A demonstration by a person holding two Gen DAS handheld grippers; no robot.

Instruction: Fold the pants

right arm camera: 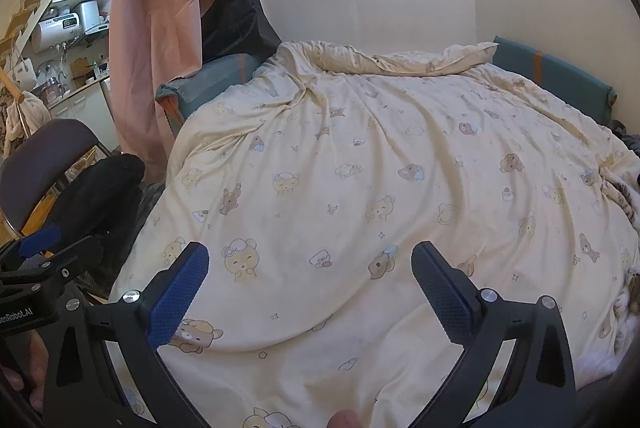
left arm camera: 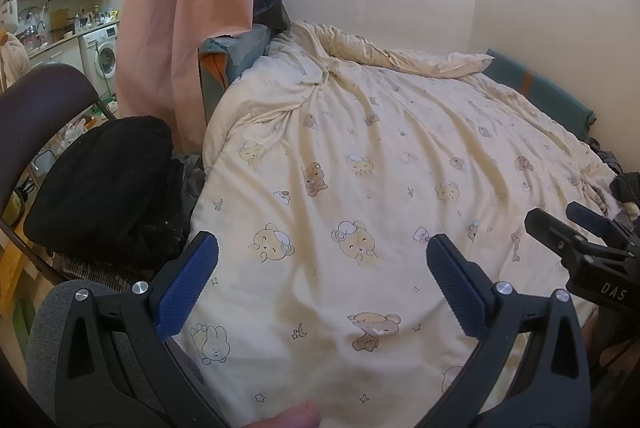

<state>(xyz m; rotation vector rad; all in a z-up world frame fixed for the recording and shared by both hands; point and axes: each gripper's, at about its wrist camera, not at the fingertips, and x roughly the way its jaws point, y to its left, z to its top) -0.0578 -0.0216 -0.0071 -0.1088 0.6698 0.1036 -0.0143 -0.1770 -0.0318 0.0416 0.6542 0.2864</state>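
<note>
A bundled black garment [left arm camera: 104, 179] [right arm camera: 100, 187] lies on the seat of a folding chair [left arm camera: 40, 99] left of the bed; I cannot tell whether it is the pants. My left gripper [left arm camera: 322, 244] hovers open over the cream bear-print duvet [left arm camera: 360, 167], with nothing between its blue pads [left arm camera: 188, 280]. My right gripper [right arm camera: 310, 250] is also open and empty above the duvet [right arm camera: 380, 167]. Each gripper shows at the edge of the other's view: the right gripper [left arm camera: 556, 218] at the right, the left gripper [right arm camera: 60, 246] at the left, near the chair.
The duvet covers the whole bed and is bunched toward the wall. Teal cushions [left arm camera: 540, 91] line the far side. A pink curtain [left arm camera: 180, 7] hangs at the bed's left corner. Behind it is a kitchen with a washing machine [left arm camera: 104, 55]. A thumb [left arm camera: 296, 416] shows at the bottom.
</note>
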